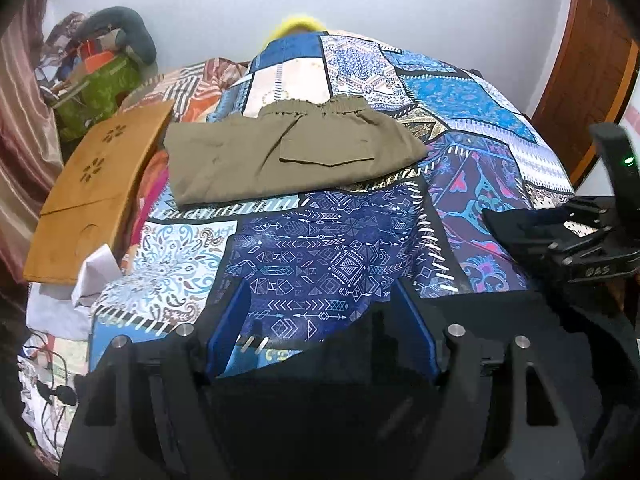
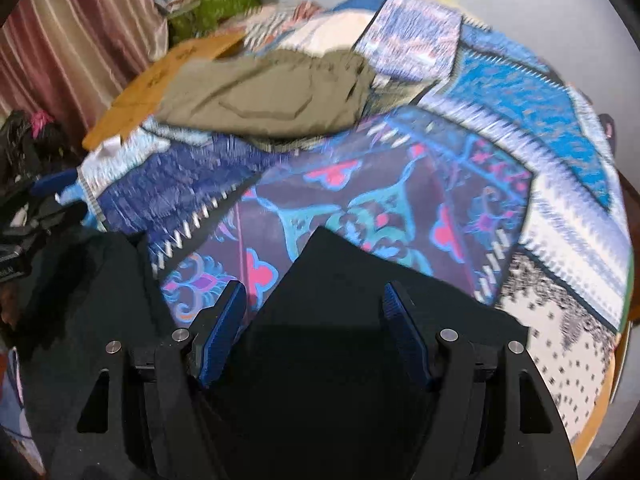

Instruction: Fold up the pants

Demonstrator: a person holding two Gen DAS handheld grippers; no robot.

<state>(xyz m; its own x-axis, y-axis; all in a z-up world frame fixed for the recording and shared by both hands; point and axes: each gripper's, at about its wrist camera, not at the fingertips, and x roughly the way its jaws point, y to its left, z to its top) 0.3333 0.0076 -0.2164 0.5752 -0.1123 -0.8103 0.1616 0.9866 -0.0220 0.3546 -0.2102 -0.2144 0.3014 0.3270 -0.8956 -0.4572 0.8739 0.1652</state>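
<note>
The left gripper (image 1: pixel 320 320) and the right gripper (image 2: pixel 314 312) both hover with blue fingers spread apart, pinching nothing. A black garment (image 2: pixel 360 300) lies directly under both tools, one corner poking forward between the right gripper's fingers. Well ahead of them, folded olive pants (image 1: pixel 280 160) lie flat, waistband on the far edge. Bare patchwork bedspread (image 1: pixel 320 240) fills the stretch between. A wooden board (image 1: pixel 100 184) borders the pants' left side. Beyond, a pale wall (image 1: pixel 220 8); curtains (image 2: pixel 80 40) hang far left.

pants (image 1: pixel 288 156) lie on the bedspread (image 1: pixel 472 92); board (image 1: pixel 96 184) seemingly touching their left.
</note>
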